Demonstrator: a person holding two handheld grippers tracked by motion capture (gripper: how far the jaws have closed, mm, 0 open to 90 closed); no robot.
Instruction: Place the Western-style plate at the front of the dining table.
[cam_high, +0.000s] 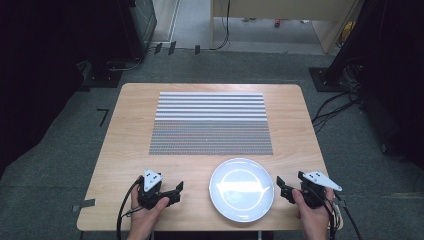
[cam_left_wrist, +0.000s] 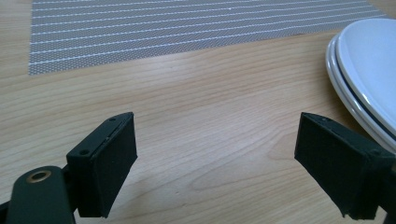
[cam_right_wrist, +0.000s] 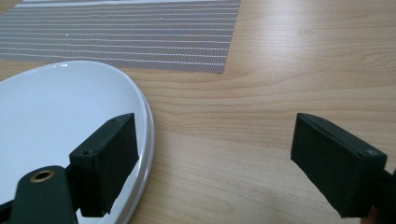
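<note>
A white round plate lies on the wooden table near its front edge, right of centre. Behind it a grey placemat with white stripes covers the table's middle. My left gripper rests low at the front, left of the plate and pointing toward it, open with nothing between its jaws. In the left gripper view the gripper faces bare wood, with the plate at the right edge and the placemat beyond. My right gripper is open at the plate's right rim. Its own view shows one jaw over the plate rim.
Both hands come in at the table's front edge. Grey carpet surrounds the table, with cables on the floor to the right and black equipment at the back left. Bare wood lies left and right of the placemat.
</note>
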